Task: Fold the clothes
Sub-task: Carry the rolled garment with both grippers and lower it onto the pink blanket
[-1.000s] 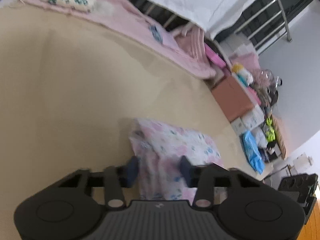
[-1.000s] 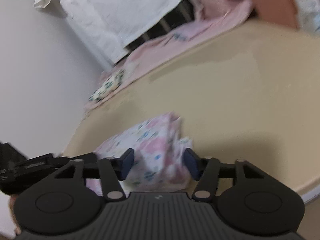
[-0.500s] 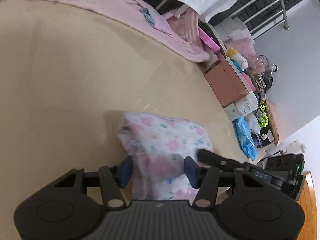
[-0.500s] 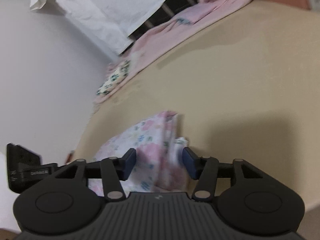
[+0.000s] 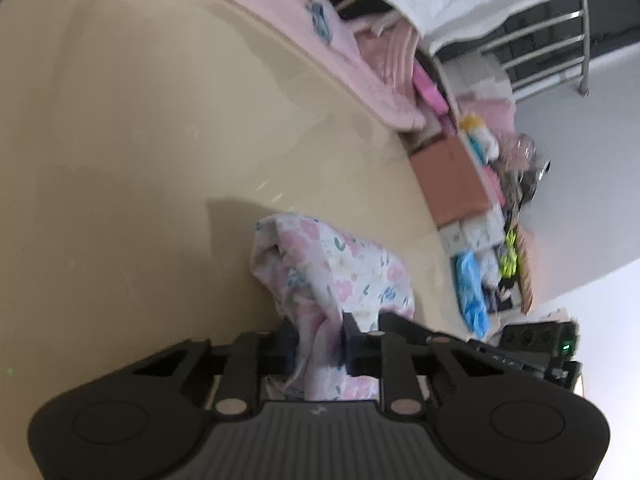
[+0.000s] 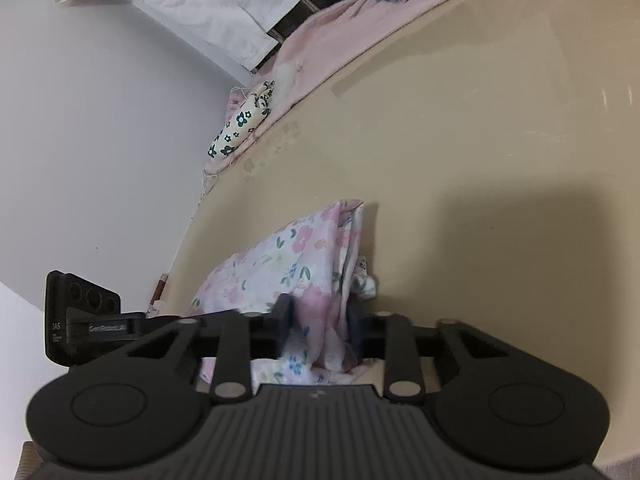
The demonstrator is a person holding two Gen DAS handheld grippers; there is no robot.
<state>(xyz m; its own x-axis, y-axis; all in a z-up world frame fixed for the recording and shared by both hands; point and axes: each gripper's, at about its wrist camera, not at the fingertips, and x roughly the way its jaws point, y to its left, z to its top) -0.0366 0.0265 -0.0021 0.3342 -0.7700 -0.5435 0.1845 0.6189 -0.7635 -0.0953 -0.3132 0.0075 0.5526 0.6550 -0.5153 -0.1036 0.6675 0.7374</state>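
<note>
Left view tongs: left gripper (image 5: 320,340) has just been closing, and its jaws now pinch a bunched edge of the flowery cloth (image 5: 340,268).
Left view cloth: it lies on the tan table (image 5: 120,160), spreading away from the tips, folded small.
Left view reason: the pinch looks meant to lift this end so it can be folded or moved.
Left view far things: pink blanket (image 5: 280,8) and brown box (image 5: 452,180), well past the tips.
Right view tongs: right gripper (image 6: 320,324) has just been closing too, and pinches the other end of the flowery cloth (image 6: 280,264).
Right view cloth: between the jaws and just ahead, resting on the table (image 6: 480,160).
Right view reason: likely both ends are held so the cloth stays even.
Right view side: the other tongs (image 6: 92,320) sit left of the tips.
</note>
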